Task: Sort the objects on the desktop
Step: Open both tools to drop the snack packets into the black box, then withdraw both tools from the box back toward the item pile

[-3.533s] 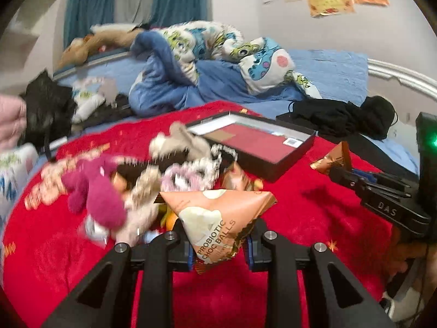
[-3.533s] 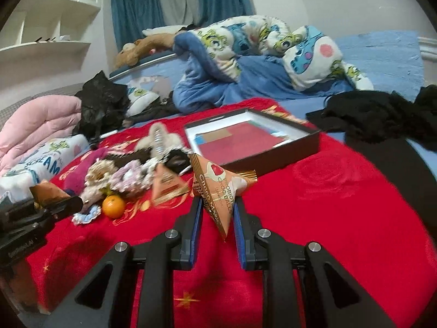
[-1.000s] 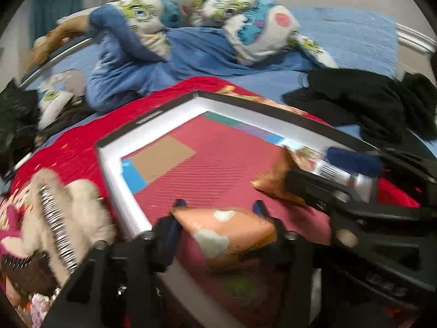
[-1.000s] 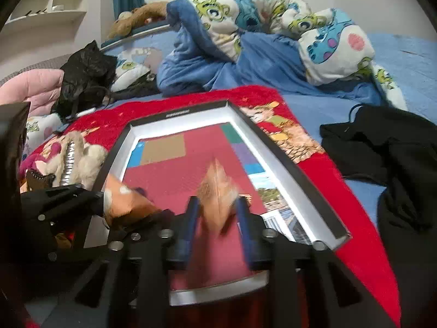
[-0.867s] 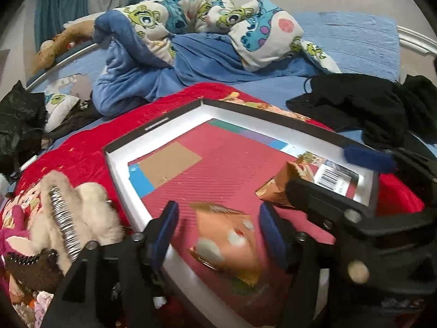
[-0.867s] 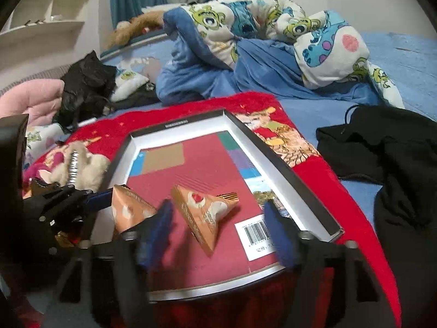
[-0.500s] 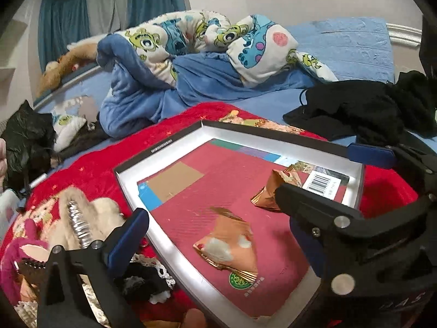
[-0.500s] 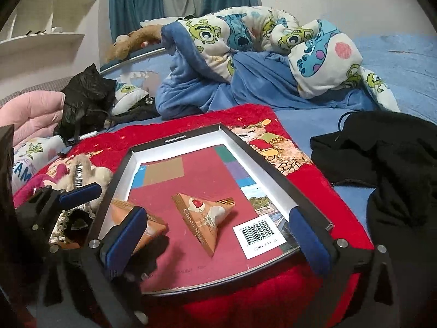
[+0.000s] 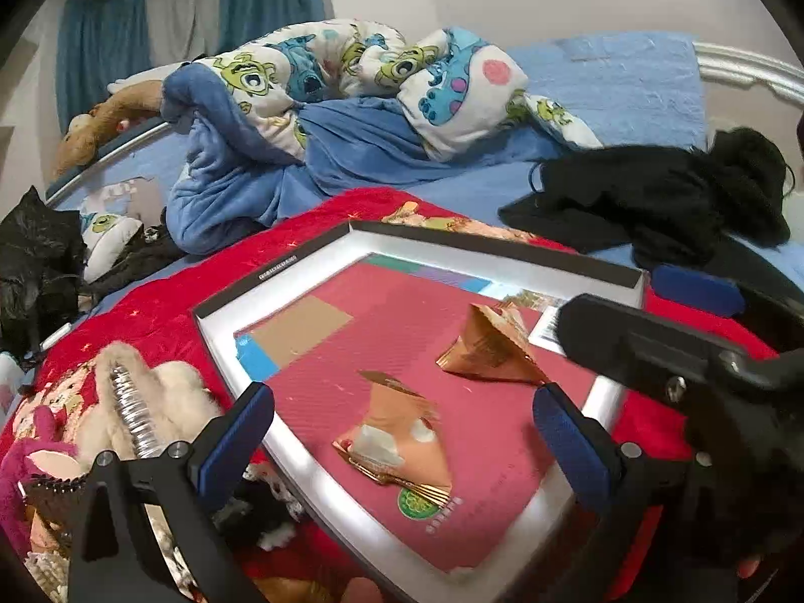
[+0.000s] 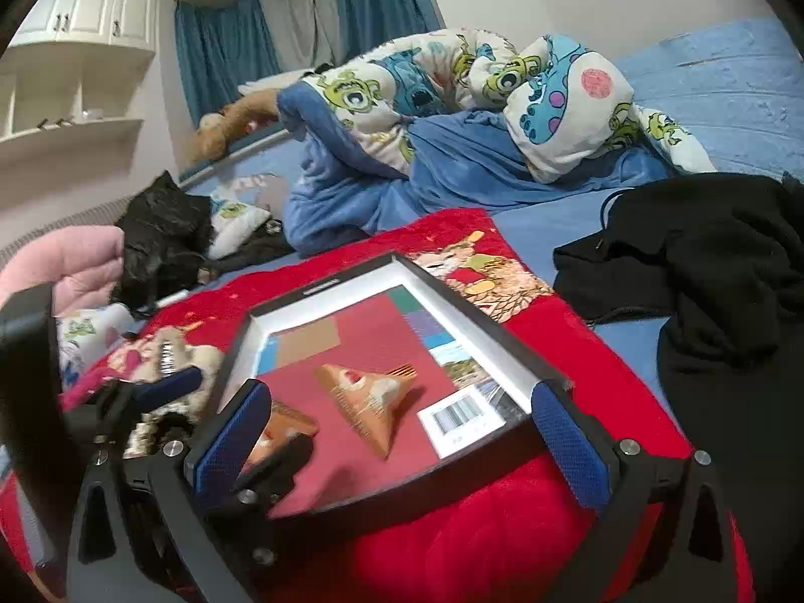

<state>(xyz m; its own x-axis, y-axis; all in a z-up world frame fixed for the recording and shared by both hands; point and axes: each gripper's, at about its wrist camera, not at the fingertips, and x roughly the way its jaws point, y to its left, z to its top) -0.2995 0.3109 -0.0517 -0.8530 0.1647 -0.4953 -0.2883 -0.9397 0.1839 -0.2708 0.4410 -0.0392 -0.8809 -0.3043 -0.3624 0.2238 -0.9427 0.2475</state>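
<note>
A shallow black box point(image 9: 281, 266) with a white rim and red floor lies on the red blanket; it also shows in the right wrist view point(image 10: 326, 289). Two orange pyramid snack packs lie inside it: the near one point(image 9: 397, 439) and the far one point(image 9: 490, 349). In the right wrist view they are the left pack point(image 10: 281, 427) and the middle pack point(image 10: 372, 402). My left gripper point(image 9: 402, 432) is open and empty above the near pack. My right gripper point(image 10: 397, 432) is open and empty above the box's front edge.
A pile of plush toys, a hair claw and trinkets point(image 9: 120, 417) lies left of the box. Black clothing point(image 10: 703, 261) lies to the right. A rumpled cartoon quilt point(image 9: 352, 90) and black bag point(image 10: 161, 231) lie behind. The red blanket point(image 10: 502, 527) covers the surface.
Both grippers opened and let go of the snack packs, which now lie in the box. Both grippers have pulled back and up from the box.
</note>
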